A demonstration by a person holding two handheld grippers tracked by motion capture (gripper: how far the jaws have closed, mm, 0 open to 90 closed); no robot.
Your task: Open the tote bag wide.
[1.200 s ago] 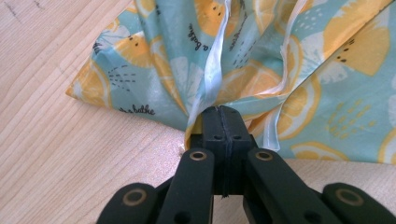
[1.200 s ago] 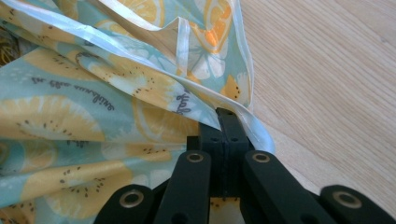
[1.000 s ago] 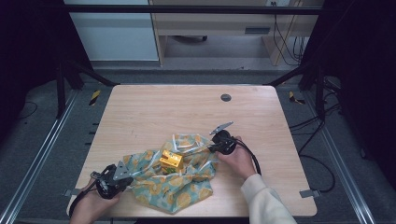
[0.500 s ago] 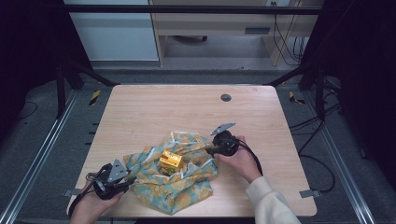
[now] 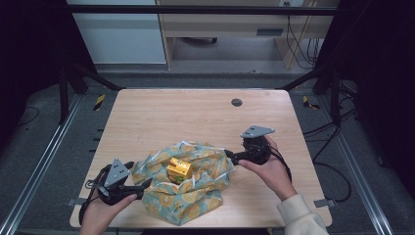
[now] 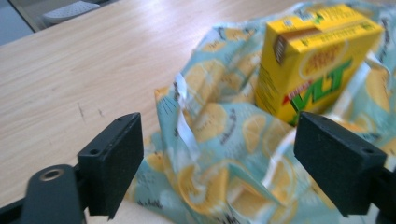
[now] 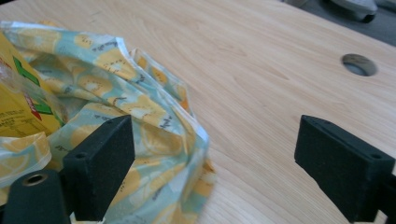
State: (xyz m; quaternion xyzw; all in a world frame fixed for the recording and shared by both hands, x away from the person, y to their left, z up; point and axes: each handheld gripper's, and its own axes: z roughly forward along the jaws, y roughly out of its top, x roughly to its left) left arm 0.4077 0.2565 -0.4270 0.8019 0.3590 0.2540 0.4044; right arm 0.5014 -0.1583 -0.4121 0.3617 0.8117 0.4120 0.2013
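Both grippers' jaws have just been opening and stand wide apart, holding nothing: the left gripper (image 5: 142, 185) near the lemon-print cloth's (image 5: 195, 196) left edge, the right gripper (image 5: 230, 155) by its far right corner.

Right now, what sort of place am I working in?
Most likely a lab recording station, not a home: a bare wooden table with a cable hole, ringed by black frame struts, with loose cables on the floor behind.

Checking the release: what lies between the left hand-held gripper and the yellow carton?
In the left gripper view, only rumpled lemon-print cloth lies between the open left hand-held gripper and the yellow carton.
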